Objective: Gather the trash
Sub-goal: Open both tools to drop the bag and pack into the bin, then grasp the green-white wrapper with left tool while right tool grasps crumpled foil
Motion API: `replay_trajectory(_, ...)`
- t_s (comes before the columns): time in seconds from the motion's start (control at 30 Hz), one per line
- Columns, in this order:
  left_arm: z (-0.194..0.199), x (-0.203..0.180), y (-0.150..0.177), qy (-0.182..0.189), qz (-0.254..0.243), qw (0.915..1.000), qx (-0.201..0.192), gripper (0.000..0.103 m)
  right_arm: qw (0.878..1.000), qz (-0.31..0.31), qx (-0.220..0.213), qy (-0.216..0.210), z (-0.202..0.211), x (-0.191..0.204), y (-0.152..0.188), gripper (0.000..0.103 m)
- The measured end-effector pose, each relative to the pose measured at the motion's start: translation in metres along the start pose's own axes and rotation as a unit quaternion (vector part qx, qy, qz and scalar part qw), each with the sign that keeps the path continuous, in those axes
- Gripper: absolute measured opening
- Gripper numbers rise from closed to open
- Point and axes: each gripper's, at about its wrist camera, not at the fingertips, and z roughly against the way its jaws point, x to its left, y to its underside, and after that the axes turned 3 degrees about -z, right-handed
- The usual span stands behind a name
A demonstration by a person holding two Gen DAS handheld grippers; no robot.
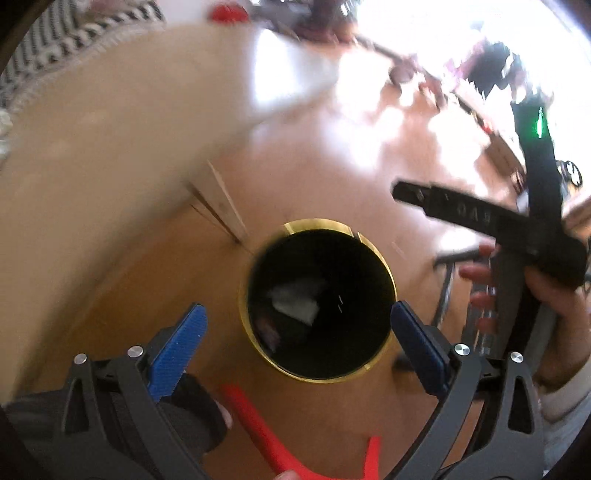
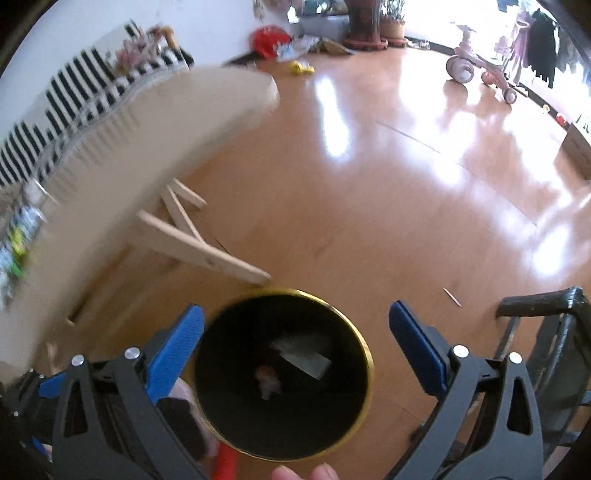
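Both the left gripper and right gripper gape empty above the gold-rimmed bin holding crumpled paper.

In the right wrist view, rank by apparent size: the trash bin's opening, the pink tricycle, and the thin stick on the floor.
1. Trash bin, nearest the camera, which inflates it.
2. Pink tricycle, far off.
3. Thin stick.

A glossy wooden floor catches bright window glare. At the left stands a pale counter on crossed wooden legs, with a black-and-white striped cloth behind it. A pink tricycle sits far off near potted plants. A dark chair stands at the right edge.
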Motion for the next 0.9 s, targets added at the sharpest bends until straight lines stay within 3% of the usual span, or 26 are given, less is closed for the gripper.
replay_trajectory(0.13, 0.078, 0.040, 0.002, -0.048, 0.007, 0.9942, -0.096, 0.097, 0.998, 0.029, -0.046, -0.019, 0.031, 0.031, -0.006, 0.097)
replay_trajectory(0.2, 0.109, 0.076, 0.007, -0.060, 0.049, 0.9895, -0.122, 0.097, 0.996, 0.061, -0.056, -0.016, 0.037, 0.049, -0.010, 0.097)
replay_trajectory(0.27, 0.141, 0.127, 0.023, -0.085, 0.120, 0.9794, -0.139, 0.097, 0.993, 0.097, -0.063, -0.013, 0.039, 0.073, -0.013, 0.097)
replay_trajectory(0.37, 0.176, 0.193, 0.054, -0.143, 0.204, 0.9579, -0.143, 0.097, 0.988, 0.137, -0.072, -0.026, 0.040, 0.113, -0.021, 0.097)
replay_trajectory(0.4, 0.189, 0.223, 0.068, -0.167, 0.239, 0.9458, -0.142, 0.097, 0.986, 0.147, -0.074, -0.032, 0.041, 0.127, -0.023, 0.097)
replay_trajectory(0.53, 0.229, 0.302, 0.103, -0.208, 0.331, 0.9085, -0.148, 0.097, 0.977, 0.184, -0.077, -0.079, 0.037, 0.196, -0.032, 0.097)
replay_trajectory(0.63, 0.256, 0.354, 0.117, -0.232, 0.361, 0.8903, -0.154, 0.097, 0.966, 0.212, -0.079, -0.121, 0.038, 0.260, -0.039, 0.097)
replay_trajectory(0.77, 0.275, 0.415, 0.120, -0.244, 0.383, 0.8790, -0.145, 0.097, 0.950, 0.251, -0.076, -0.167, 0.038, 0.350, -0.044, 0.097)
replay_trajectory(0.9, 0.267, 0.468, 0.094, -0.249, 0.370, 0.8868, -0.121, 0.097, 0.930, 0.293, -0.071, -0.210, 0.039, 0.442, -0.040, 0.097)
